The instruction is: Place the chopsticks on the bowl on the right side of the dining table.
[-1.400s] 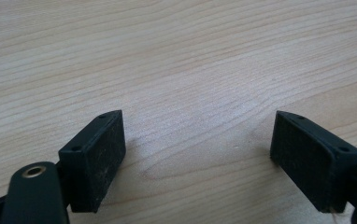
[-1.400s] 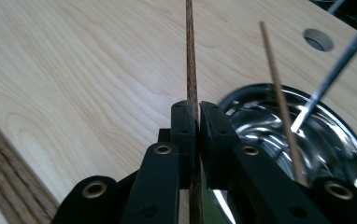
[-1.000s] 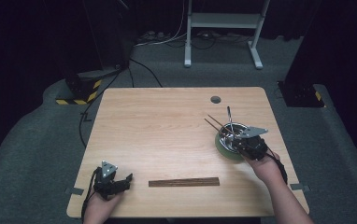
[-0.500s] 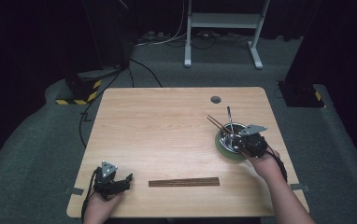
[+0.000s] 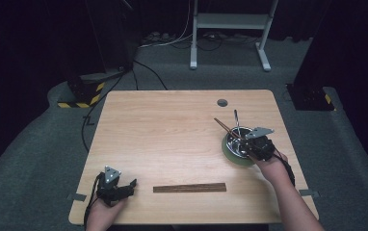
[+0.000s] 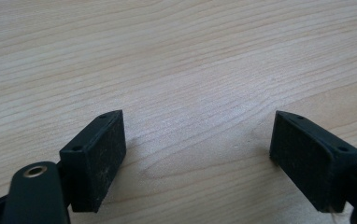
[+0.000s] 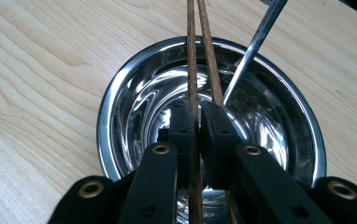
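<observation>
The left gripper (image 5: 119, 188) is resting on the pale wood-grain counter (image 5: 172, 134), jaws spread wide. Right of it a flat dark wooden strip (image 5: 190, 187) is lying. The right gripper (image 7: 198, 122) is clamping thin brown chopsticks (image 7: 200, 56) over the shiny round steel bowl (image 7: 130, 107); lifting straight should avoid snagging the metal utensil (image 7: 256, 42).

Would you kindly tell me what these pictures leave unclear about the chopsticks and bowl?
- Chopsticks: near ends hidden between the shut jaws of the right gripper in its view; far ends cut by the top edge.
- Metal utensil: its head is cut off at the top.
- Bowl: partly covered by the gripper in the high view.
</observation>
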The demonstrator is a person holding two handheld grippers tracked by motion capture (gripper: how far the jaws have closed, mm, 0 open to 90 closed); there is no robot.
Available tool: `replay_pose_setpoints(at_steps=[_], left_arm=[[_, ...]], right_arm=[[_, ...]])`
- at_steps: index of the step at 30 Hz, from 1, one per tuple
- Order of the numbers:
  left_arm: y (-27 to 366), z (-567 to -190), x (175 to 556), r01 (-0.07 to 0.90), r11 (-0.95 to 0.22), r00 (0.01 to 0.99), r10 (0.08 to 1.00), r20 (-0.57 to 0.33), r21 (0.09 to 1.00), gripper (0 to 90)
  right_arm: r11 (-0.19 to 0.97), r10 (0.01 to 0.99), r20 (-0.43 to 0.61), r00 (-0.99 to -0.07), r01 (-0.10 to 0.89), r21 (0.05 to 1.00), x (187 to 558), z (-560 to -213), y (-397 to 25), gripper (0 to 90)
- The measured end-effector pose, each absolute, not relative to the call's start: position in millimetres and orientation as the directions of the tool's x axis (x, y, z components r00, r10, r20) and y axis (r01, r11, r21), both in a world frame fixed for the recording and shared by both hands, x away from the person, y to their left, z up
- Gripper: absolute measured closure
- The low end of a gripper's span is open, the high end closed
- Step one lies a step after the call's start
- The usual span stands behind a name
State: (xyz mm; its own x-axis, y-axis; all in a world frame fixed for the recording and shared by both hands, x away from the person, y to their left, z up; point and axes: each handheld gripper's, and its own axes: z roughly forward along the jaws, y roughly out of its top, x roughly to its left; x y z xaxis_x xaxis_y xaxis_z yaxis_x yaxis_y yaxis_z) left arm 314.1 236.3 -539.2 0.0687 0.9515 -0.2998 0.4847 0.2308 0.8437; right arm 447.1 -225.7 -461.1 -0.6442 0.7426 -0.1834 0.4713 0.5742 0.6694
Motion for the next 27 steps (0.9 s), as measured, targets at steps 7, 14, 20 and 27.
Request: replay_pose_setpoints(at_steps=[7,14,20,27], left_arm=[[236.3,-539.2,314.1,0.485,0.230,0.069,0.952,-0.299,0.844,18.4],[236.1,-539.3,313.9,0.484,0.232,0.068,0.951,-0.301,0.844,18.4],[236.5,-539.0,313.0,0.490,0.226,0.070,0.953,-0.296,0.842,18.4],[236.3,-539.1,313.0,0.488,0.228,0.070,0.952,-0.298,0.842,18.4]], right_arm=[[0.558,0.763,-0.193,-0.617,0.478,0.678,447.2,-453.8,-225.3,59.6],[0.562,0.777,-0.206,-0.595,0.508,0.653,455.4,-460.3,-221.5,55.4],[0.569,0.776,-0.215,-0.593,0.510,0.645,459.2,-463.6,-218.7,56.7],[0.561,0.784,-0.200,-0.588,0.531,0.636,460.1,-465.4,-219.4,62.9]])
